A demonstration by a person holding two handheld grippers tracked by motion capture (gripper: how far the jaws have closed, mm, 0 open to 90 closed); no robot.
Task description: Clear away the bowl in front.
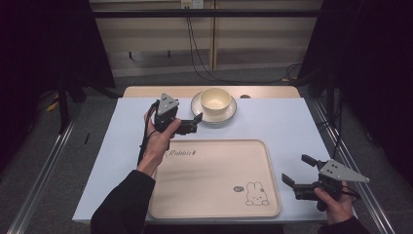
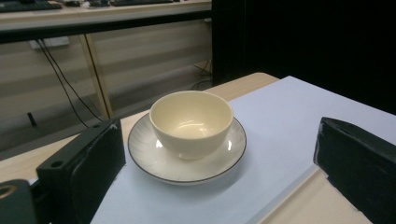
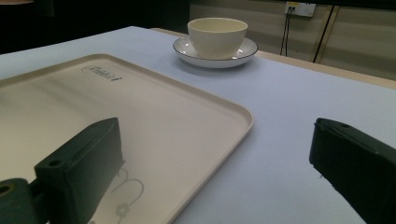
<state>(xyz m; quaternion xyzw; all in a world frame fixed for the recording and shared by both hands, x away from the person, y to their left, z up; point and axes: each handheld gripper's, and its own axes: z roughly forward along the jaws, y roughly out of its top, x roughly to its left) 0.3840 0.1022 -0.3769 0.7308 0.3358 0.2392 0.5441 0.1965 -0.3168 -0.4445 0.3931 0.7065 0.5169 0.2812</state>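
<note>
Left gripper [image 1: 195, 122] near front-left of cream ceramic bowl [image 1: 215, 101], jaws spread wide, holding nothing — bowl sits upright on white round saucer with dark rim [image 1: 197, 105] at table's far edge. Right gripper [image 1: 298, 173] jaws apart, empty, just beside right rim of cream rectangular plastic tray with rabbit print [image 1: 214, 146] — well apart from bowl

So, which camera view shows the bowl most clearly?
The left gripper view: the bowl is close and central, its inside visible, standing on the saucer. The high view shows it small, from above. The right gripper view shows it farther off, from the side.
</note>
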